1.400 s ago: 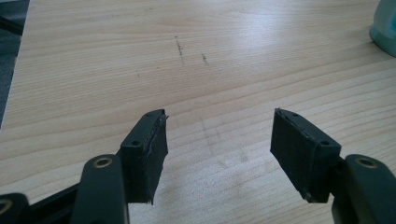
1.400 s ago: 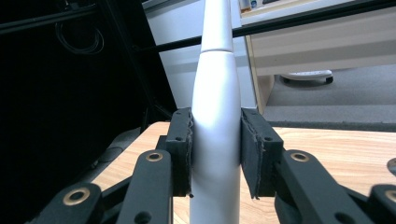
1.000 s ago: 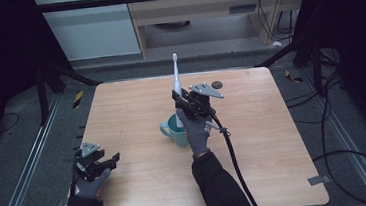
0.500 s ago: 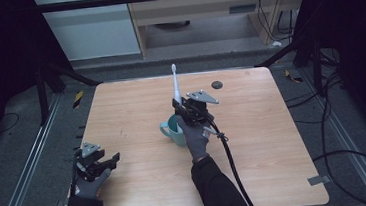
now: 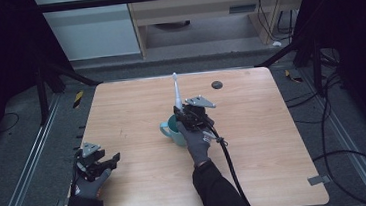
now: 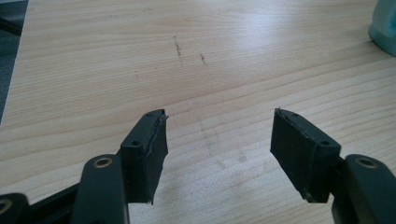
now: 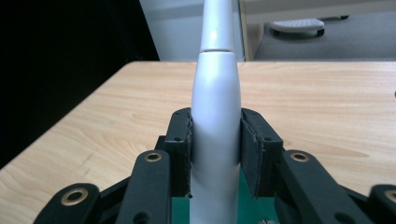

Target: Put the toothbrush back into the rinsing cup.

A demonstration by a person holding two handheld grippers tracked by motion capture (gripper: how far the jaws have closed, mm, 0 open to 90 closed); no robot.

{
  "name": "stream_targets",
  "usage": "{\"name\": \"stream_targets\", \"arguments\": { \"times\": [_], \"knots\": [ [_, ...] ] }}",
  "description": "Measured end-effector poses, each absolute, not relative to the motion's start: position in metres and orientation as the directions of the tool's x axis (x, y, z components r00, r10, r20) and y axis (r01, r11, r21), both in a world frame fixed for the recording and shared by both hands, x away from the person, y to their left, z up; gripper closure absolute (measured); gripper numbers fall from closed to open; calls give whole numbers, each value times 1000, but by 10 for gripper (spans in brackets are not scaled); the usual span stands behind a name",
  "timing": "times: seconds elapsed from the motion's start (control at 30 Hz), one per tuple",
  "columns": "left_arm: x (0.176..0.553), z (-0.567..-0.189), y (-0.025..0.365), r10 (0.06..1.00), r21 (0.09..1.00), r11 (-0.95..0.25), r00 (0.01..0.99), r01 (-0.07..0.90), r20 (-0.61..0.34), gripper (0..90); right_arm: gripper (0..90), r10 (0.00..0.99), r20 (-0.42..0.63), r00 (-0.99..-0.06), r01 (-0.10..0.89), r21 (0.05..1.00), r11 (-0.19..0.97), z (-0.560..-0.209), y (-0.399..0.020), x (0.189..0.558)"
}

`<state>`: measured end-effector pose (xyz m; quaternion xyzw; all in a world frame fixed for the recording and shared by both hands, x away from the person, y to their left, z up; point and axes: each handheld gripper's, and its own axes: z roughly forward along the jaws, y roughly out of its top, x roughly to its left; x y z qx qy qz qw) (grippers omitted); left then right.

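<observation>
The right gripper [image 5: 187, 113] was over the middle of the wooden surface [image 5: 274, 140], its fingers clamped on the thick lower body of a white electric toothbrush [image 5: 176, 91]. In the right gripper view the black fingers [image 7: 180, 144] pressed on both sides of the toothbrush handle [image 7: 215, 135], which stood upright between them, its slimmer neck rising past the top of the frame. Below the fingers a patch of green showed, the inside of the teal mug [image 5: 172, 131] seen in the high view. The mug stood just under and beside the right gripper, its handle turned toward the person's left, and the toothbrush's lower end appeared to reach into or just above it; whether it touched the mug could not be told.

The left gripper [image 5: 102, 164] lay near the surface's near-left corner, well apart from the mug. Its fingers [image 6: 149, 154] were spread wide with nothing between them, bare wood showing through the gap, and the mug's edge [image 6: 385, 28] at the far right of that view
</observation>
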<state>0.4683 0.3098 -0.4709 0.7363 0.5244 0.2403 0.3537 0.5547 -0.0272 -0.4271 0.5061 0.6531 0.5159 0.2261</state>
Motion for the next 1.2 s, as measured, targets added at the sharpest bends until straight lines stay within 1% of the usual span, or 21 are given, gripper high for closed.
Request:
{"name": "stream_targets", "arguments": {
  "times": [0.4,0.53,0.57,0.63,0.73,0.87,0.97,1.03,1.2],
  "knots": [
    [469,-471,310,943,773,-197,333,603,-19,355,661,896,212,-390,496,869,10,-435,-25,555],
    [469,-471,310,943,773,-196,332,604,-21,355,647,891,202,-406,490,872,26,-433,-26,554],
    [469,-471,310,943,773,-196,332,604,-21,355,631,889,199,-412,482,876,27,-432,-27,553],
    [468,-471,310,943,772,-196,332,604,-20,355,567,884,185,-429,454,890,34,-426,-29,548],
    [468,-471,310,942,773,-197,334,603,-20,354,454,880,163,-446,408,912,38,-418,-35,541],
    [468,-471,310,942,773,-200,336,602,-18,354,364,880,136,-455,368,929,47,-406,-55,528],
    [468,-471,309,942,773,-198,335,603,-19,354,312,876,134,-463,359,932,47,-401,-73,519],
    [468,-471,309,942,772,-199,334,603,-19,353,293,877,127,-463,351,935,50,-400,-89,511],
    [468,-471,308,942,772,-201,336,604,-17,354,250,877,115,-466,373,925,77,-407,-121,493]
  ]
}}
